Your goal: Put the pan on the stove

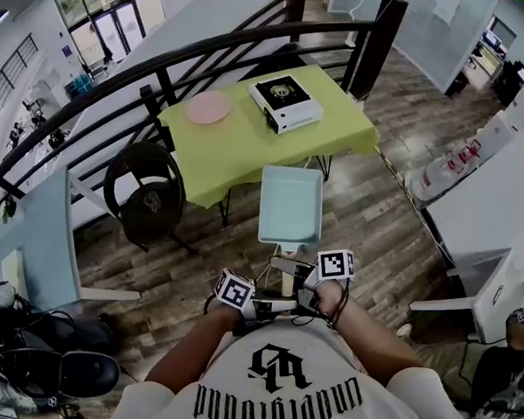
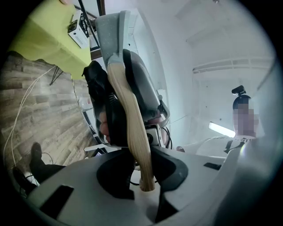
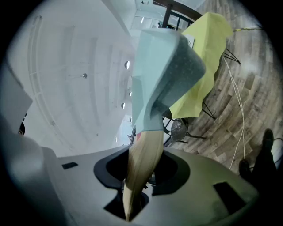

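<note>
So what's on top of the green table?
A pink plate and a white portable stove sit on its yellow-green cloth. The cloth covers the tabletop itself, so that can't be seen.

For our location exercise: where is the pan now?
Head view, centre: the pan hangs over the floor, its handle clamped by the left gripper and right gripper, short of the table bearing the stove.

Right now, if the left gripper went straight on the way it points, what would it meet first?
The left gripper is shut on the wooden pan handle. Right behind that stands the right gripper, likely the next contact, though depth is unclear.
</note>
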Tool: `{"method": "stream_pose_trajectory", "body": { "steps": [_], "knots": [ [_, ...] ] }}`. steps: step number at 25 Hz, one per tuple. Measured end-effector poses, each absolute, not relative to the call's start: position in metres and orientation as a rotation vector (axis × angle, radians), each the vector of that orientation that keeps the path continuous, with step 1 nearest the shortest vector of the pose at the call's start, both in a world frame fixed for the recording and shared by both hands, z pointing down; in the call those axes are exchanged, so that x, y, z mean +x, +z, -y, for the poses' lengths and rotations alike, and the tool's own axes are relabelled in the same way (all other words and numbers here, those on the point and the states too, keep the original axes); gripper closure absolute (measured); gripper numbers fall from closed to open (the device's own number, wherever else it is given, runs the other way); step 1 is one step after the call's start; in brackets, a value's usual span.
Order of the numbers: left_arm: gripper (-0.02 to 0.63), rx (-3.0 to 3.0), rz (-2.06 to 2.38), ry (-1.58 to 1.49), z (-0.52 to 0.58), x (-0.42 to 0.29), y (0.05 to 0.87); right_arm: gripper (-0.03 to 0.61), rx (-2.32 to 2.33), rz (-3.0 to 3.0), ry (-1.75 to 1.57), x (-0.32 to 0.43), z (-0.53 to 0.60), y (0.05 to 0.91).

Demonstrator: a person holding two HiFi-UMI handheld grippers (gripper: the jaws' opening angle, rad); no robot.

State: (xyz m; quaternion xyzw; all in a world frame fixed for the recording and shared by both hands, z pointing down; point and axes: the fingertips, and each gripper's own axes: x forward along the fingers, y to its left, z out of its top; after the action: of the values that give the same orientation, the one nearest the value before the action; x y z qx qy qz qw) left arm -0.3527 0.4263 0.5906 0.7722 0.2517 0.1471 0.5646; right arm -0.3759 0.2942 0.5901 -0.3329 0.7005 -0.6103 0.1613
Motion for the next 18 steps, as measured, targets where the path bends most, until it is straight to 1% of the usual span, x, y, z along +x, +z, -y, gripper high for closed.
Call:
{"method": "stream_pose_trajectory", "body": {
  "steps": [9,18],
  "knots": [
    [0.512,1.807,-0.590,0.337,-0.423,-0.343,0.587,0.449,-0.949,-1.995,-1.749,-0.367,-0.289,0.592],
    [0.512,1.811,-0.572,0.340,-0.398,-0.284,0.593,0.449,-0.923,-2.004,-1.765,-0.311,-0.266,0.595]
  ]
}}
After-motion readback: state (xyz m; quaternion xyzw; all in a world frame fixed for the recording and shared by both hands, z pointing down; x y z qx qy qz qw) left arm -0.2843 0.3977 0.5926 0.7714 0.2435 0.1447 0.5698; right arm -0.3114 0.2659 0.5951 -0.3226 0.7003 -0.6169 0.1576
